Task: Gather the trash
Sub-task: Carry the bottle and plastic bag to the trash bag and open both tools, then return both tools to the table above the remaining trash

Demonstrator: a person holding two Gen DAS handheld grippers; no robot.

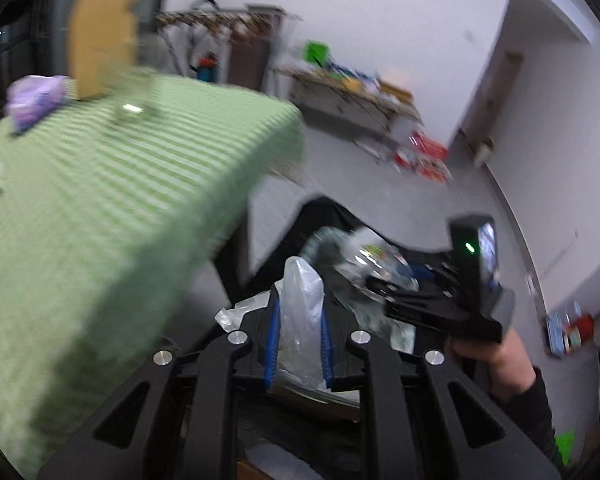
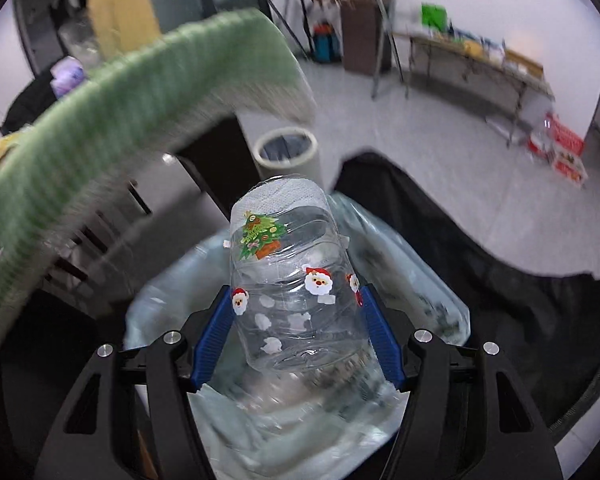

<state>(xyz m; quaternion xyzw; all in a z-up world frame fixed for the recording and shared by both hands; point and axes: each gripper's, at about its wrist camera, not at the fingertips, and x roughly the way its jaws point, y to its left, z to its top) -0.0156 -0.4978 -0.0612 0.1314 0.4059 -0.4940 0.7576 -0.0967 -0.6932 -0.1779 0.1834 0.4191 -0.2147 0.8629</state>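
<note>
Between the blue ribbed pads (image 2: 374, 330) of the right gripper (image 2: 296, 320) sat a clear plastic bottle (image 2: 292, 276), clamped across its lower body, its long axis running straight out along the fingers and away from the camera. Its thin ridged wall carried Santa and Christmas-tree stickers, and it looked light and easily dented, so I judged the squeeze needed to be no firmer than it was. Directly below and beyond it gaped the black trash bag (image 2: 480, 248), holding pale crumpled film, so the bottle hung over the opening with little left but to let go; the drop seemed to turn on keeping it above that mouth, not the slack rim. The left gripper (image 1: 299, 320) was closed on a translucent plastic bag (image 1: 302, 300), soft and wrinkled, standing up between its pads, also above the bag (image 1: 328, 216) of rubbish. In the left view the right gripper (image 1: 440, 304) lay ahead and to the right, over the far side of the trash, so either hand seemed about equally near the mouth. To the left rose the table under a green striped tablecloth (image 1: 112, 208), with a purple packet (image 1: 34, 98) still on it. A round pale waste bin (image 2: 288, 152) stood on the floor beyond. Motion blur softened the table edge.
</note>
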